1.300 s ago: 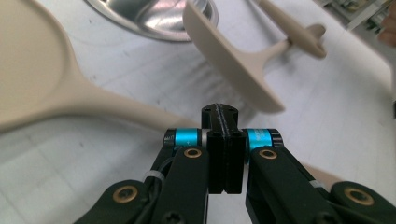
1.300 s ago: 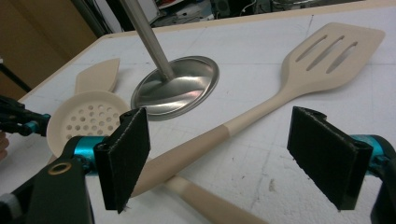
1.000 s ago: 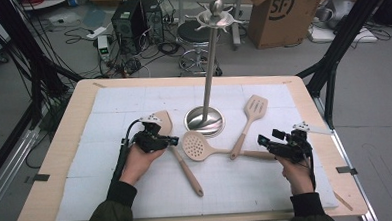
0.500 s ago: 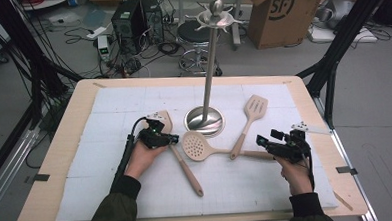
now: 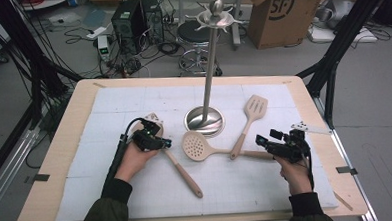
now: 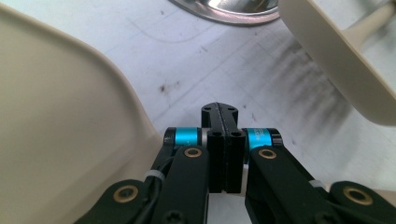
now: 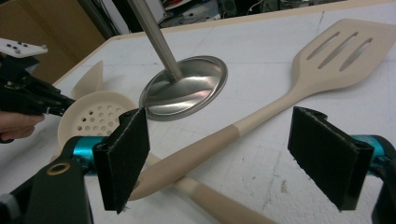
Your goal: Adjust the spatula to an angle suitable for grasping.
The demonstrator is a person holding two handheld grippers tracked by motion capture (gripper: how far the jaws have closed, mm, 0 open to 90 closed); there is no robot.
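All three spoons lie on the counter [image 5: 53,207]. Left tool [image 5: 166,142] is closed and empty beside a spoon [image 5: 179,166]; right tool [image 5: 259,139] gapes wide over the spatula [image 5: 248,119]. Stand [image 5: 211,65] hooks are bare.

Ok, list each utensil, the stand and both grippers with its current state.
Left gripper: shut, empty, beside the spoon.
Right gripper: open around the slotted spatula's handle.
Spoon: lying flat.
Skimmer: lying flat, under the spatula handle.
Slotted spatula: lying flat.
Stand: upright, hooks bare.
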